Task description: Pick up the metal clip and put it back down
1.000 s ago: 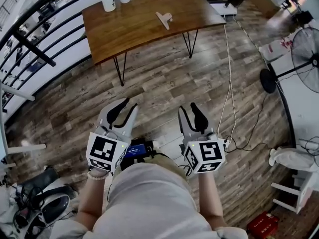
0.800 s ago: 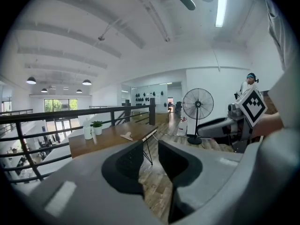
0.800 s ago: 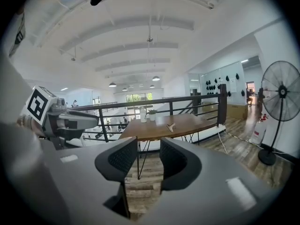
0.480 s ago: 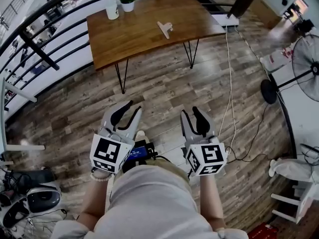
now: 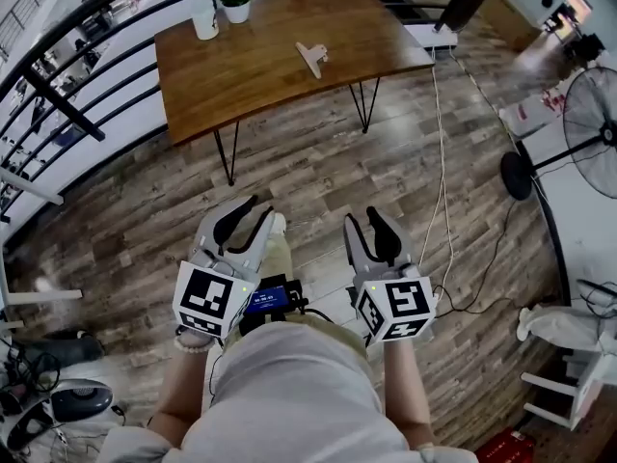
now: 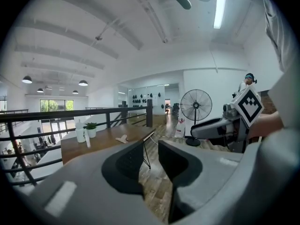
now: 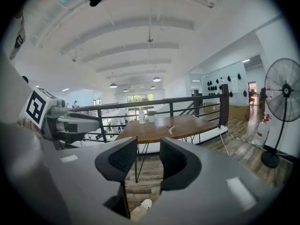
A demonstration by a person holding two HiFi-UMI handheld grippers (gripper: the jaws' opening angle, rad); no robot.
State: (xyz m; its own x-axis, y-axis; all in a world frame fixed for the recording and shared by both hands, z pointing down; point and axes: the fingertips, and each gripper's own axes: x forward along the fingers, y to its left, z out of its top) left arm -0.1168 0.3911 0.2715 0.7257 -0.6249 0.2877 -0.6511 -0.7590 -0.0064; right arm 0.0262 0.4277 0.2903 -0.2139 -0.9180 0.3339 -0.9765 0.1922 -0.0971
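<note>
Bright, even indoor light, mostly diffuse. In the left gripper view the ceiling strip light [image 6: 218,12] is blown out and the far windows [image 6: 55,106] are clipped too. Soft sheen on the table [image 5: 260,56] top, only weak shadow under it. All three views are fisheye: the floor [image 5: 318,162] planks bow, and both gripper views vignette to black at the corners. The jaws of the left gripper [image 6: 151,153] and right gripper [image 7: 148,156] are soft and out of focus, the background sharper. Head view edges smeared, probably motion.
</note>
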